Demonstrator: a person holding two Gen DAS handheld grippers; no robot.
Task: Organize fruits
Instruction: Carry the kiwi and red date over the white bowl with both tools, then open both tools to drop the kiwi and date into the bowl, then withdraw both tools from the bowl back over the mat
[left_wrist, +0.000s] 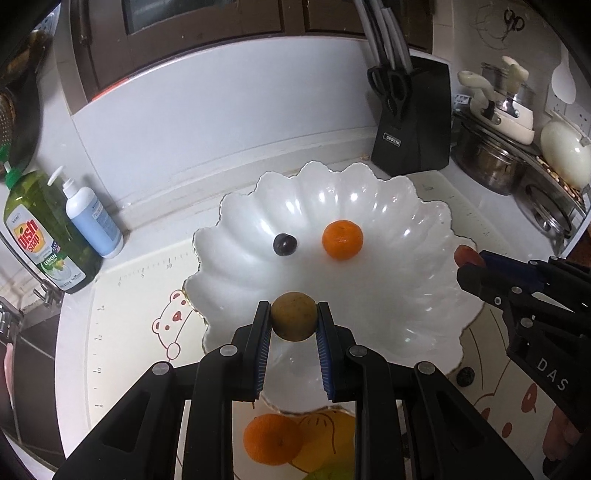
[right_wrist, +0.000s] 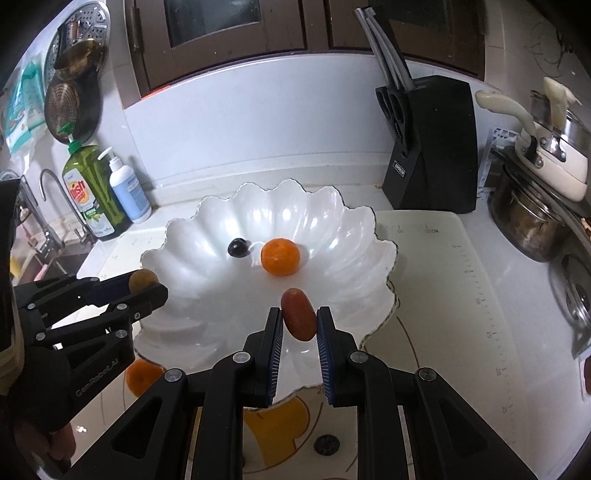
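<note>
My claws (left_wrist: 293, 317) are matt black plastic with ribbed blue pads (left_wrist: 263, 354). The scalloped bowl (left_wrist: 332, 192) is glossy white. The far right pot (left_wrist: 487, 166) is dull metal.

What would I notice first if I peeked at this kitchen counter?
Probably the big white scalloped bowl in the middle of the counter, with a bright orange tangerine and a small dark round fruit sitting apart inside it. Then the two black tools over its near rim: the left gripper pinching a brownish-green round fruit, the right gripper pinching a reddish oval fruit.
</note>
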